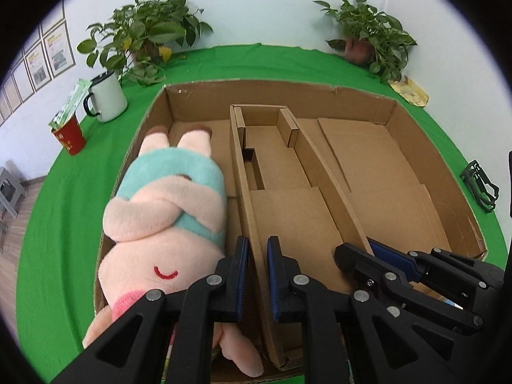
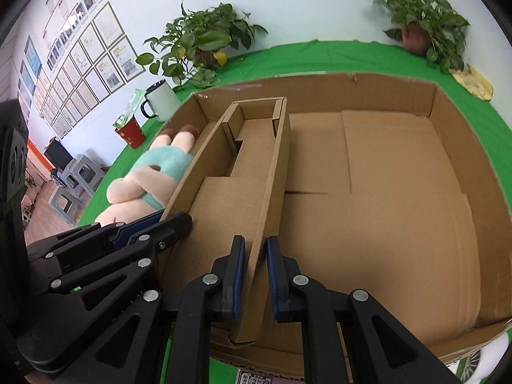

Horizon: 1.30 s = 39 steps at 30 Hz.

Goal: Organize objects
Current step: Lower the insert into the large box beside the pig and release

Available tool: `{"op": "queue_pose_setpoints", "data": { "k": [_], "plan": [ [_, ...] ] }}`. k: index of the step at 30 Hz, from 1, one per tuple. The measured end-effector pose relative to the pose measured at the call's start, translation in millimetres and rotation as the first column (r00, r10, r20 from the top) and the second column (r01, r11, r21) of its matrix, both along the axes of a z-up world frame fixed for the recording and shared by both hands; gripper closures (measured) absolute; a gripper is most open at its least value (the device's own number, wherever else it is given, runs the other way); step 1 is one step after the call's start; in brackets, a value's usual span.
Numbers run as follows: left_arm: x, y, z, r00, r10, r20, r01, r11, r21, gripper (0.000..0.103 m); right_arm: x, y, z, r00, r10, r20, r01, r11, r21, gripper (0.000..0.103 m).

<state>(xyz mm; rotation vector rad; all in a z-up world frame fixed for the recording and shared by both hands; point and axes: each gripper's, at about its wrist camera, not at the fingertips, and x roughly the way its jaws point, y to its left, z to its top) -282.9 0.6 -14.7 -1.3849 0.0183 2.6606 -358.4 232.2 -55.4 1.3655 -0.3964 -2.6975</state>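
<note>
A large open cardboard box (image 1: pixel 425 156) (image 2: pixel 454 166) lies on the green table. Inside it stands a narrow cardboard insert tray (image 1: pixel 281 172) (image 2: pixel 243 172). My left gripper (image 1: pixel 257 275) is shut on the tray's left wall near its front end. My right gripper (image 2: pixel 254 275) is shut on the tray's right wall; it also shows in the left wrist view (image 1: pixel 364 256). The left gripper shows in the right wrist view (image 2: pixel 160 220). A pink plush pig (image 1: pixel 166 224) (image 2: pixel 144 179) in a teal shirt lies in the box, left of the tray.
A white enamel mug (image 1: pixel 107 97) (image 2: pixel 160 100) and a red cup (image 1: pixel 70 137) (image 2: pixel 131 132) with a green packet stand left of the box. Potted plants (image 1: pixel 150 35) (image 1: pixel 371 32) stand at the back. A dark green holder (image 1: pixel 480 185) sits right of the box.
</note>
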Motion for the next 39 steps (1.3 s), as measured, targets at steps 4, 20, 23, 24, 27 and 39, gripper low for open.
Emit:
{"op": "queue_pose_setpoints", "data": {
  "k": [4, 20, 23, 24, 27, 39],
  "plan": [
    [2.3, -4.7, 0.2, 1.0, 0.004, 0.006, -0.004, 1.0, 0.011, 0.091, -0.1, -5.4, -9.0, 1.0, 0.014, 0.018, -0.014, 1.0, -0.014, 0.091],
    [104.6, -30.7, 68.9, 0.939, 0.006, -0.344, -0.003, 1.0, 0.009, 0.058, 76.2, -0.8, 40.4, 0.981, 0.025, -0.191, -0.018, 0.999, 0.037, 0.022],
    [167.4, -22.6, 91.3, 0.826, 0.044, -0.562, -0.087, 0.995, -0.051, 0.02, 142.7, 6.7, 70.4, 0.933, -0.028, -0.359, 0.091, 0.983, 0.16, 0.0],
    [184.1, -17.9, 94.6, 0.798, 0.04, -0.601, -0.095, 0.994, -0.06, 0.019, 167.1, 9.4, 77.8, 0.91, -0.043, -0.412, 0.136, 0.971, 0.199, 0.0],
    [222.9, -0.7, 95.8, 0.774, 0.016, -0.633, -0.075, 0.995, -0.066, 0.019, 223.8, 13.9, 85.8, 0.877, -0.027, -0.48, 0.192, 0.935, 0.298, 0.0],
    [273.7, 25.0, 74.5, 0.854, 0.023, -0.52, 0.008, 0.998, 0.057, 0.019, 330.4, 0.4, 48.2, 0.902, 0.044, -0.429, 0.031, 0.985, 0.167, 0.0]
  ]
}}
